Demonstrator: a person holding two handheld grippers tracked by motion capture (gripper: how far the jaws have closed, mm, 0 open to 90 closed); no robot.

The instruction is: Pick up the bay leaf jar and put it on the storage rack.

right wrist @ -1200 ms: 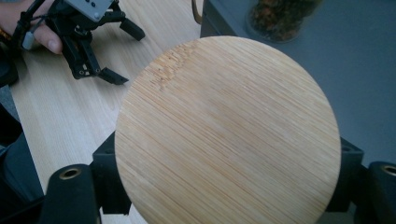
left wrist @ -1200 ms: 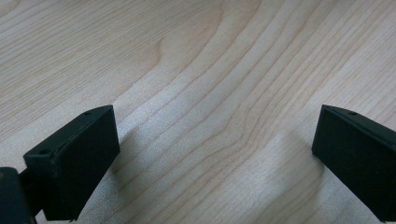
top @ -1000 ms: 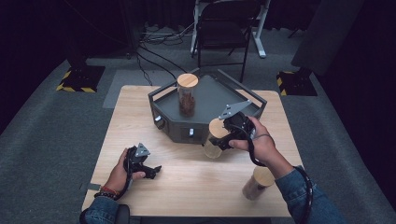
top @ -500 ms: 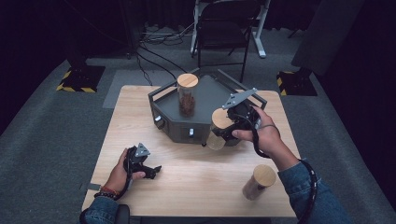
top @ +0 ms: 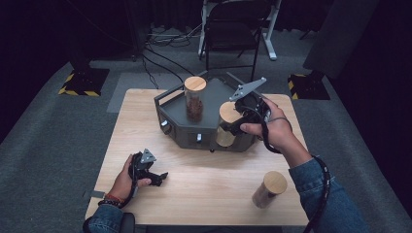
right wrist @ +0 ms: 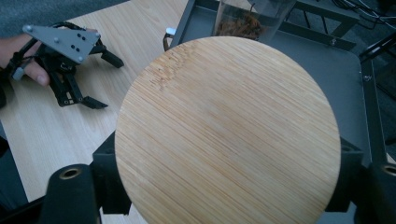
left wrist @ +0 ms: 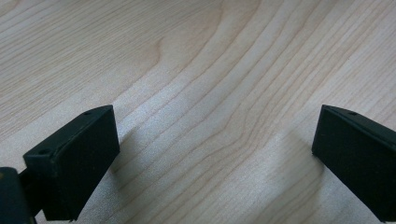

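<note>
my right gripper (top: 232,127) has its jaws clamped on a jar with a round bamboo lid (right wrist: 227,130), gripping just under the lid. since a second ago that jar has come up off the table beside the grey tray (top: 170,99) and now hangs at the tray's front right corner, tilted toward its rim. i read that as the lift being done and the carry over the wall underway; next i'd need it upright and clear of the rim before setting it inside.

my left gripper (top: 156,177) rests low on the table (left wrist: 196,70), jaws spread wide with nothing between them, unchanged from before.

the lid is flat bamboo with fine straight grain, a clean disc; the jar below looks like clear glass, smooth and likely slippery. a second jar (top: 195,98) stands upright inside the tray with dark reddish shreds in it. a third (top: 268,189) stands on the pale wood table near my right forearm. the tray is matte grey metal, angular, with low walls.
</note>
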